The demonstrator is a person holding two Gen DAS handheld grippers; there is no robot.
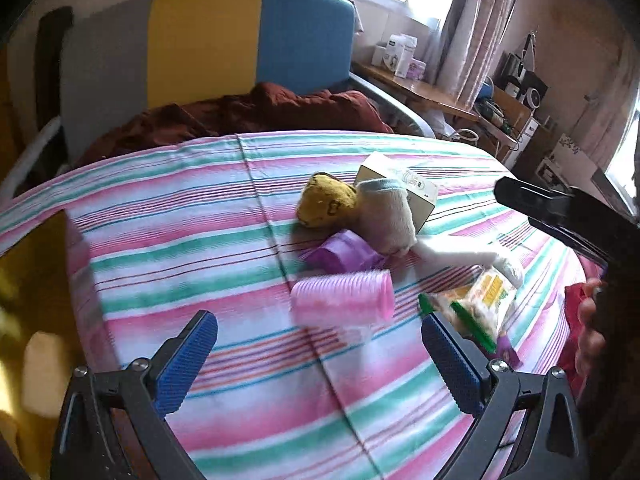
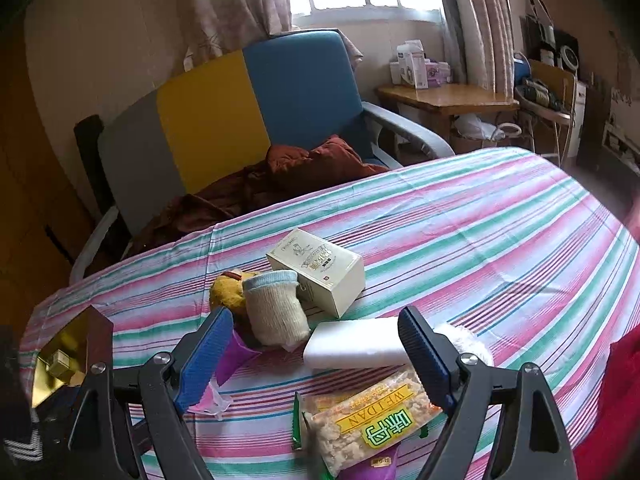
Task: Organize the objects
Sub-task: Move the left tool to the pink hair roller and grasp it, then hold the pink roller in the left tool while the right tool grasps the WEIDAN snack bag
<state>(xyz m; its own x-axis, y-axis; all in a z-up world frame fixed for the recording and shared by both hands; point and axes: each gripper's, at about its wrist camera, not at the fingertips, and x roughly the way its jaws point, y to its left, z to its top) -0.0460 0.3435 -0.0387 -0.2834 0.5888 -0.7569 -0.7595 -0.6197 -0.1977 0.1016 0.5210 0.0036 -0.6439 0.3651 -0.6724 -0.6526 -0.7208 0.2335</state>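
Observation:
Several objects lie clustered on a striped tablecloth. A pink ribbed cup lies on its side just ahead of my open, empty left gripper. Behind it are a purple cup, a yellow plush toy, a pale sock and a cream box. My right gripper is open and empty above a snack packet; a white foam block lies between its fingers, further off. The sock, toy and box lie beyond.
A gold-lined open box stands at the table's left edge. A chair in grey, yellow and blue with a brown cloth stands behind the table. A wooden desk with cartons is at the back right.

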